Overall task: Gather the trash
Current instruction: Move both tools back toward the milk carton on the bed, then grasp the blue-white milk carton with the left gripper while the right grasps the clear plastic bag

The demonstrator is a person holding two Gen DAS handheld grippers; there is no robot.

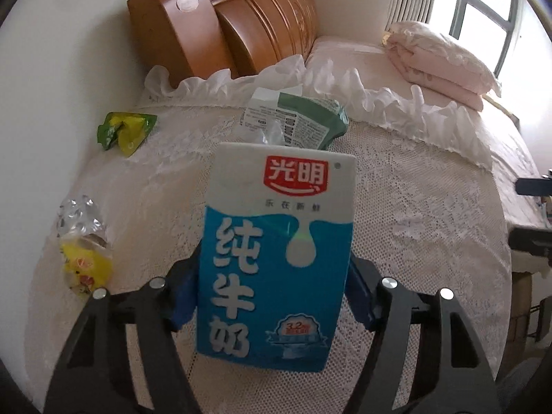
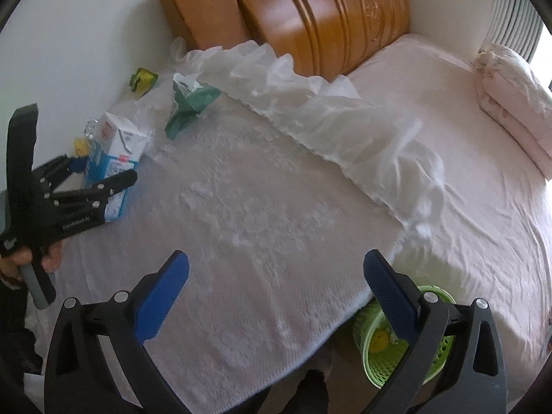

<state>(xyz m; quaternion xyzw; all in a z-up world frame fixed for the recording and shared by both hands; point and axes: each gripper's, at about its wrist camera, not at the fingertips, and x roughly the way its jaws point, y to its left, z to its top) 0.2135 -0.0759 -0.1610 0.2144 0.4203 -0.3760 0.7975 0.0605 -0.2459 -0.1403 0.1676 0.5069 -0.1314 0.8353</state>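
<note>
We see left gripper [image 1: 272,289] clenched on blue-and-white milk carton [image 1: 276,258], upright on the lace-covered bed [image 2: 258,207] at 9 o'clock | right gripper [image 2: 276,286] released, holding nothing | green plastic basket [image 2: 434,355] at 5 o'clock

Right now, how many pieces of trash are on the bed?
4: a blue-and-white milk carton in the left claw, a green paper package behind it, a yellow-green wrapper near the wall, a crumpled clear-and-yellow bag at the left. More may be hidden.

Milk carton [image 1: 276,255] on bed [image 2: 276,207], between left tongs [image 1: 272,296]. Pouch [image 1: 296,120] behind it. Wrapper [image 1: 126,131] far left; crumpled bag [image 1: 82,241], possibly plastic, near left. Basket [image 2: 396,338] beside bed.
</note>
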